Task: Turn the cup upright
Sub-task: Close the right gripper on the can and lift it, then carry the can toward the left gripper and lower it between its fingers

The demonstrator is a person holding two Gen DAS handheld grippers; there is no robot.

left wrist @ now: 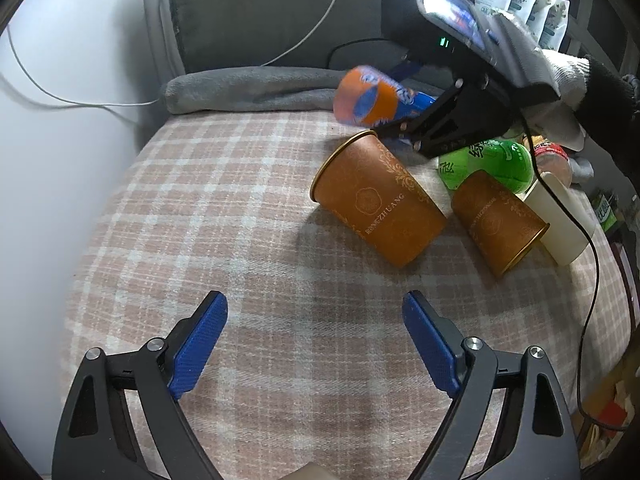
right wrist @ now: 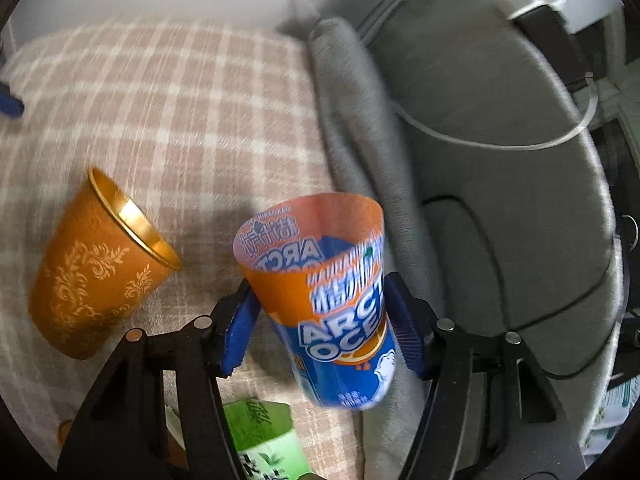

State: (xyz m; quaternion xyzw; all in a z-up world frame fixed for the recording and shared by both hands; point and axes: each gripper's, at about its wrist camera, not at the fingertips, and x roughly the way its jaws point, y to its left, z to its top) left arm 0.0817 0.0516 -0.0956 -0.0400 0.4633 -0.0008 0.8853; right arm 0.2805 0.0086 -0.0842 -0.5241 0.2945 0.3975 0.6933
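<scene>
My right gripper point(right wrist: 320, 316) is shut on an orange and blue Arctic Ocean cup point(right wrist: 320, 292) and holds it above the plaid cloth, its open mouth pointing away from the camera. In the left wrist view the same cup point(left wrist: 368, 98) hangs in the air at the far side, held by the right gripper point(left wrist: 404, 120). My left gripper point(left wrist: 316, 320) is open and empty, low over the plaid cloth point(left wrist: 224, 208). Two brown cups lie on their sides: one point(left wrist: 376, 200) in the middle, also in the right wrist view point(right wrist: 92, 264), and one point(left wrist: 500, 224) to its right.
A green carton point(left wrist: 488, 164) and a cream cylinder point(left wrist: 560, 220) lie at the right, with a black cable point(left wrist: 592, 248) over them. A grey rolled blanket point(left wrist: 248, 88) and a grey cushion point(left wrist: 272, 20) line the far edge. The cloth falls away at the left.
</scene>
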